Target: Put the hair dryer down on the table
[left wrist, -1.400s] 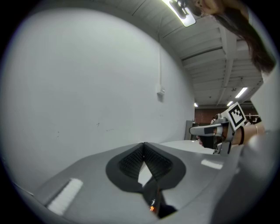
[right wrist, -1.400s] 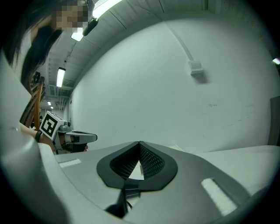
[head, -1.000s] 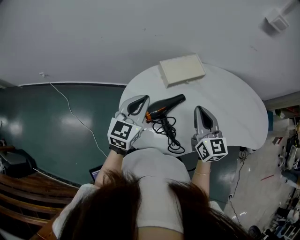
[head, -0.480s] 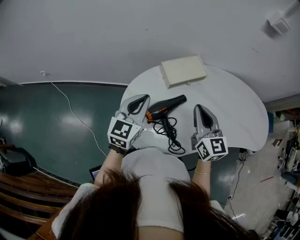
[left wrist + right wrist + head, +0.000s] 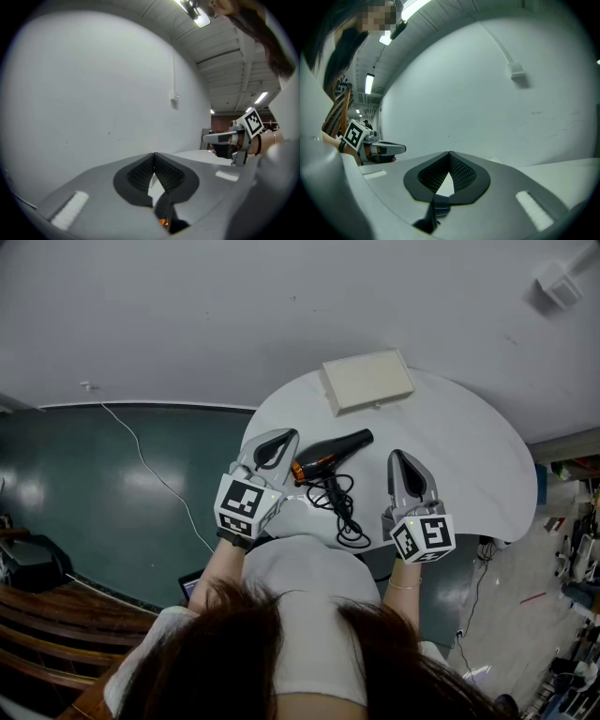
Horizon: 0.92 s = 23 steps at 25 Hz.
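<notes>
A black hair dryer (image 5: 330,454) with an orange rear ring lies on the round white table (image 5: 459,456), its black cord (image 5: 342,510) coiled toward the near edge. My left gripper (image 5: 283,440) hovers just left of the dryer's orange end, jaws shut and empty. My right gripper (image 5: 397,459) hangs to the right of the cord, also shut with nothing held. In the left gripper view the jaw tips (image 5: 153,154) meet, and a bit of the dryer (image 5: 164,221) shows below. In the right gripper view the tips (image 5: 449,153) meet too.
A flat cream-white box (image 5: 367,380) lies at the table's far side. A grey wall rises behind the table. A dark teal floor (image 5: 112,493) with a thin white cable lies to the left, and clutter sits on the floor at right.
</notes>
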Motion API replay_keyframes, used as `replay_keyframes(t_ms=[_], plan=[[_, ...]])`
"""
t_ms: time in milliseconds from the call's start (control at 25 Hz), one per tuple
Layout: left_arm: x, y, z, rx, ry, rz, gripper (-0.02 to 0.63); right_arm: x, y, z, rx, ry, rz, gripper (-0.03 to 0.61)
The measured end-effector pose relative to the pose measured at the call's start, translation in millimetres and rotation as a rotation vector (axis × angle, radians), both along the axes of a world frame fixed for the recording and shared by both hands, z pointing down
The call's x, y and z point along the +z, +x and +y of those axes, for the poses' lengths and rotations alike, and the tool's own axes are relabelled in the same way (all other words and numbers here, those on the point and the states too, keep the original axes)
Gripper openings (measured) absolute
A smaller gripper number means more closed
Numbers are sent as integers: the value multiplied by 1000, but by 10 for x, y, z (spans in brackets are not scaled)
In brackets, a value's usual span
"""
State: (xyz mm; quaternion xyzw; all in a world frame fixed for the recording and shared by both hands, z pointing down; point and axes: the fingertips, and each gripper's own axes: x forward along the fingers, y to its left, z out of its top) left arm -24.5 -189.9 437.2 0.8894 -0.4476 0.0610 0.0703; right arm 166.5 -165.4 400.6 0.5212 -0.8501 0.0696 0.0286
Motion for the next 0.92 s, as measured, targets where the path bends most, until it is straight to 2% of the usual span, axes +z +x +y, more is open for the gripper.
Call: replay_keyframes(t_ms=[920], plan=[[36, -19, 11, -13, -7, 2, 57, 40, 9, 27, -5, -2, -9, 2]])
